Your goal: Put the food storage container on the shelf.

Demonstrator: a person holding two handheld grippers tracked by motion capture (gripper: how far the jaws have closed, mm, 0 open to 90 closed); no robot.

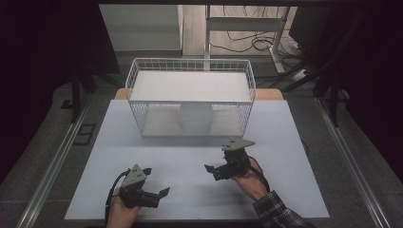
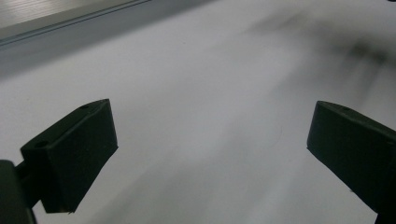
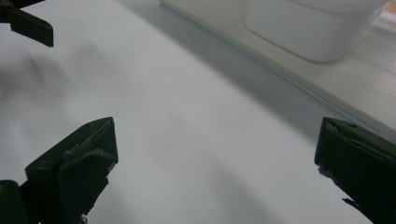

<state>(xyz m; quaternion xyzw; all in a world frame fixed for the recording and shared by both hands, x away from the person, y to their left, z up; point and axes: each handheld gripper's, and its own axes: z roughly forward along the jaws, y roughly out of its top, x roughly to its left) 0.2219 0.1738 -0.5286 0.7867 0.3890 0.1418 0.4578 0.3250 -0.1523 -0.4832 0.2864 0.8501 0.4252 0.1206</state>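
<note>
A white wire rack (image 1: 138, 80) stands at the back of the white table top (image 1: 285, 156). A white round container (image 1: 196, 118) sits on its lower shelf, under the upper white shelf; the right gripper view has it at the top right (image 3: 313, 28). My right gripper (image 1: 212, 172) lies in front of the rack, pointing left, its jaws wide apart (image 3: 215, 158) over bare table. My left gripper (image 1: 157, 181) rests near the front left edge, also open (image 2: 210, 149) with nothing between the jaws. One left fingertip (image 3: 30, 25) appears in the right gripper view.
Metal rails (image 1: 57, 156) run along both sides of the table. Behind the rack are a desk frame and loose cables (image 1: 247, 42) on the floor. Bare table surface lies between the two grippers and the rack.
</note>
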